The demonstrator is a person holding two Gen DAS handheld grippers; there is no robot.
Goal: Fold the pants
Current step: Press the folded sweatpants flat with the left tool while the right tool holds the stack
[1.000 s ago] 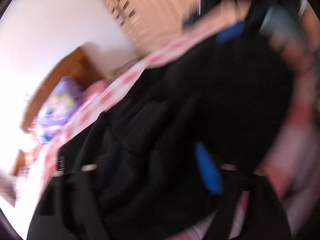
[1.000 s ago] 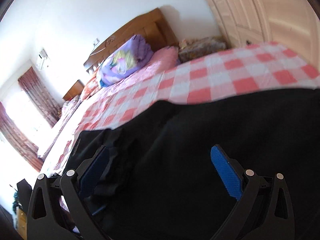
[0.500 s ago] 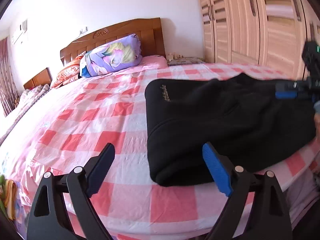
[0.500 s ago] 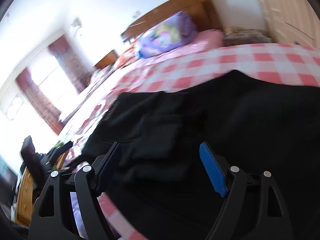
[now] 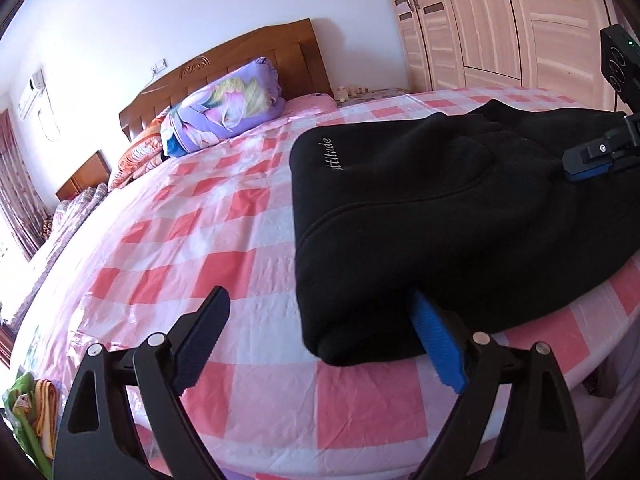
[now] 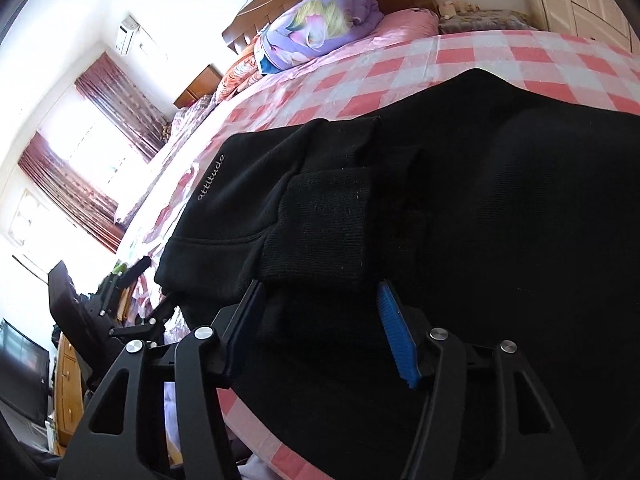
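Observation:
The black pants (image 5: 440,216) lie folded in a thick bundle near the front edge of the bed (image 5: 200,240), with white "attitude" lettering on the left side. My left gripper (image 5: 316,336) is open and empty, low at the bundle's front left corner, its right finger touching the fabric edge. My right gripper (image 6: 320,312) is open, its fingers either side of a ribbed cuff (image 6: 320,232) on top of the pants (image 6: 500,240). The right gripper also shows in the left wrist view (image 5: 592,160) resting on the pants. The left gripper shows at the left of the right wrist view (image 6: 132,272).
The bed has a pink-and-white checked sheet, a purple rolled quilt (image 5: 224,108) and a wooden headboard (image 5: 240,56) at the far end. Wooden wardrobe doors (image 5: 500,20) stand at the right. A curtained window (image 6: 80,152) and a nightstand (image 6: 200,84) lie to the left.
My left gripper has let go of the pants and drawn back to the bundle's front left corner. My right gripper has narrowed and shifted over the ribbed cuff. The pants now lie folded.

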